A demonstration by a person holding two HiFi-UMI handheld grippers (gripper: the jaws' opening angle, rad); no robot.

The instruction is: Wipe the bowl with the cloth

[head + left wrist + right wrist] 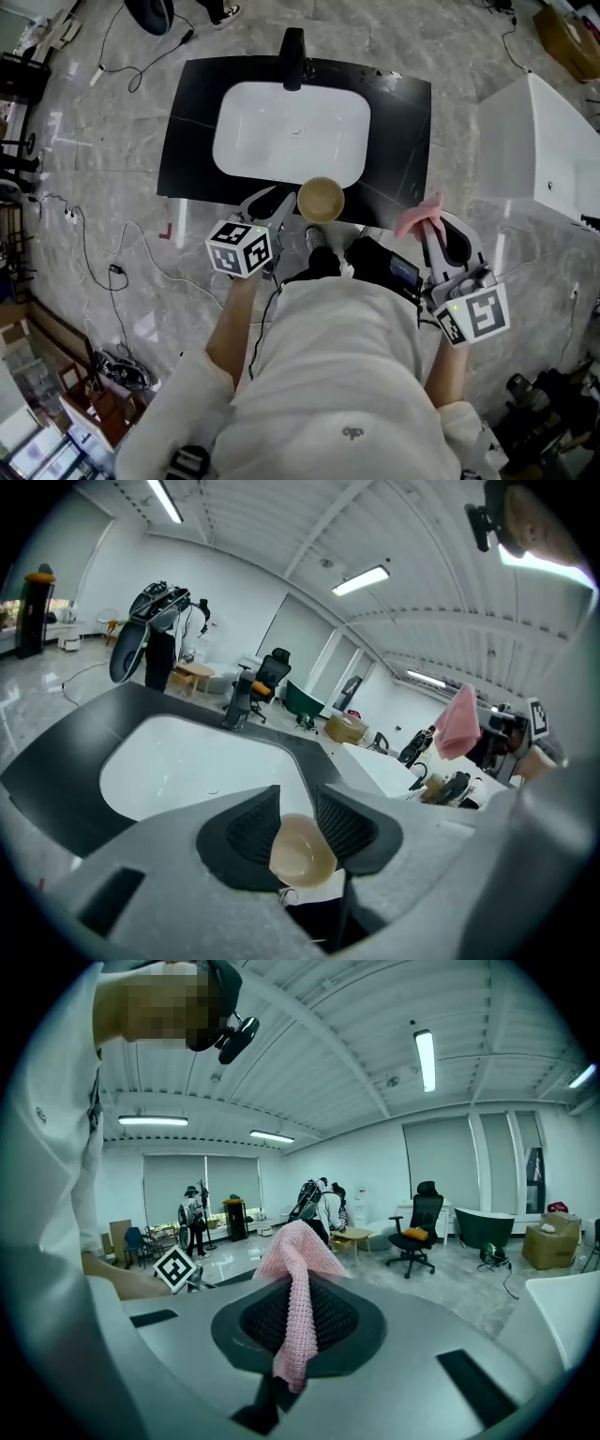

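Right tongs [298,1312] clench the limp pink cloth [295,1269]; left tongs [298,799] stand released around the light, rigid, likely slippery bowl [302,853] at the bench [187,141] front edge, best gripped across its rim.

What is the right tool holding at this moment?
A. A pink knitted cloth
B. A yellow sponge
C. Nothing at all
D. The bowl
A: in the right gripper view, the right tool has its jaws closed on the pink knitted cloth, which stands up between them and hangs down in front.
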